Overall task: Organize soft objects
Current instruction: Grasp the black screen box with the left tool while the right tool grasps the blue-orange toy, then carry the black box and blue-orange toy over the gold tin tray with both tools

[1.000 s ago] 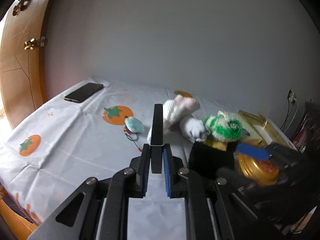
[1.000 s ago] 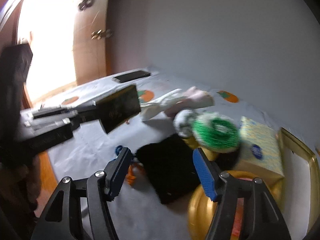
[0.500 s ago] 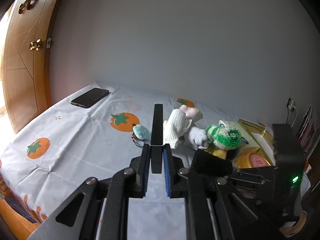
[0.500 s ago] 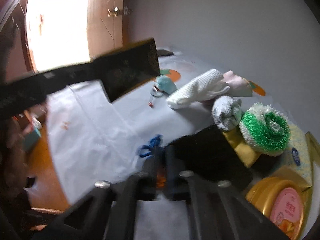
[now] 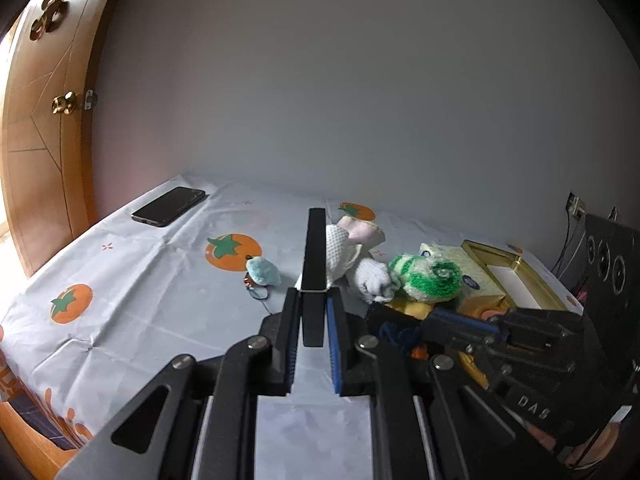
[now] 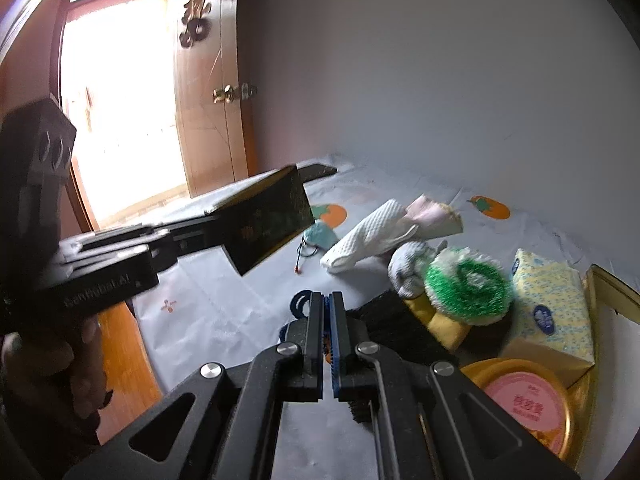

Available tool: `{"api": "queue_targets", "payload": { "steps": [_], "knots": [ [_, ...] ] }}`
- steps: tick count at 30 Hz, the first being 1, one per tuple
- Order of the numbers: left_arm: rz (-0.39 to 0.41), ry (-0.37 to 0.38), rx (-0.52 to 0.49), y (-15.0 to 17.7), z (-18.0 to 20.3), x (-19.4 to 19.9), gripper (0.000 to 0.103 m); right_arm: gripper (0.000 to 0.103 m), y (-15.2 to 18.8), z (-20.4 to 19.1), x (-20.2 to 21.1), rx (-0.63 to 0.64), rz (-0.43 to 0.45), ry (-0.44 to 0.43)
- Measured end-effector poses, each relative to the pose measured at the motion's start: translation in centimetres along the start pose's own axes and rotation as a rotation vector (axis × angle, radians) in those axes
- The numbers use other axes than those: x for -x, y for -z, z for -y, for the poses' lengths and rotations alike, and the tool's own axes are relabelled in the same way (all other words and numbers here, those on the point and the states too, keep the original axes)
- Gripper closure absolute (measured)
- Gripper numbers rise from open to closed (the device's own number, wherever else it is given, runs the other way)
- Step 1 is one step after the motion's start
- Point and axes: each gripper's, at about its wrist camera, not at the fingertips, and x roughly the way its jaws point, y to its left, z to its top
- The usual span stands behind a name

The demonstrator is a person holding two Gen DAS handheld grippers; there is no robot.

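Progress: early, by my reading. The soft things lie in a loose heap on the pale tablecloth printed with orange fruit (image 5: 120,272); none shows inside a container.

Landmark: the round green-and-white fluffy scrubber (image 6: 468,284).

- Far left of the scrubber, near the wall: a black smartphone (image 5: 168,206), not part of the job.
- Left gripper (image 5: 313,300): jaws clamped on a flat black rectangular box with faint gold print (image 6: 268,220), held above the cloth, left of the scrubber.
- Well left of the scrubber: a small teal plush charm on a thin cord (image 6: 320,236), lying alone.
- Left of the scrubber: a white waffle-weave mitt (image 6: 360,236) with a pale pink folded cloth (image 6: 432,212) against its far end.
- Touching the scrubber's left side: a pale grey knitted bundle (image 6: 408,264).
- Under the scrubber: a yellow sponge (image 6: 444,320) and a black fuzzy cloth (image 6: 392,320).
- Right gripper (image 6: 327,298): jaws together in front of the scrubber, apparently pinching a dark blue knotted cord (image 6: 300,304) with an orange bit.

Containers:
- Just right of the scrubber: a yellow-patterned soft tissue pack (image 6: 552,304).
- Right of the pack: an open gold rectangular tin (image 5: 500,256); what shows of the white inside is bare.
- In front of the pack: a round gold tin with a pink lid (image 6: 524,400), closed.

Left to do: nearly everything.
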Motion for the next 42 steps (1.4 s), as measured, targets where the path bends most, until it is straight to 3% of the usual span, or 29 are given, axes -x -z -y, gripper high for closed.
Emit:
{"api": "queue_targets", "payload": {
  "steps": [14,42],
  "knots": [
    [0.026,0.017,-0.066,-1.0,3.5,0.5,0.092,0.100,-0.4,2.2,2.4,-0.041,0.066,0.037],
    [0.026,0.012,-0.191,-2.5,11.0,-2.1,0.092,0.100,0.0,8.4,9.3,-0.146,0.199,0.134]
  ]
}}
